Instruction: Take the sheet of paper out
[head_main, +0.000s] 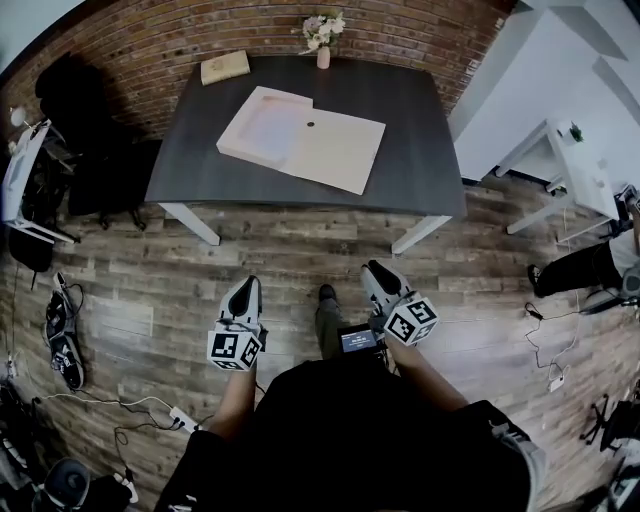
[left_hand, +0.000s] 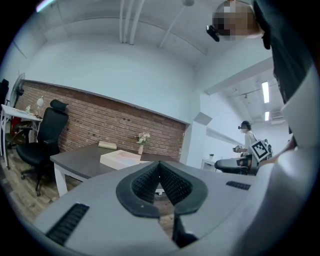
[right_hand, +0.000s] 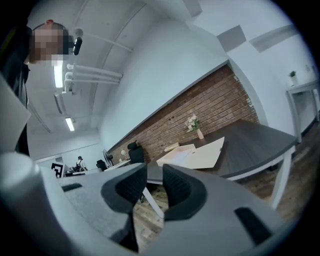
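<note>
**A:** Where is the sheet of paper?

**B:** The sheet of paper (head_main: 268, 128) lies flat in the left half of an open cream folder (head_main: 340, 152). The folder is on the dark table (head_main: 420, 110) by the brick wall, and its other half is spread flat to the right.

**A:** Anything else up there?

**B:** A book (head_main: 225, 67) sits at the far left corner and a vase (head_main: 323, 55) of flowers stands at the far edge. Both are apart from the folder.

**A:** Are the grippers near it?

**B:** No. The person stands on the wooden floor (head_main: 300, 255), well back from the table. Both grippers are held low in front of the body and point toward the table.

**A:** How does the left one stand?

**B:** The left gripper (head_main: 248, 288) has its jaws together at the tips and holds nothing. In its own view only a narrow slit shows lower down, with floor behind it.

**A:** And the right?

**B:** The right gripper (head_main: 378, 272) has its jaws partly apart, with a clear gap between the pads. The gap is empty, and its own view shows a table leg and floorboards through it.
</note>
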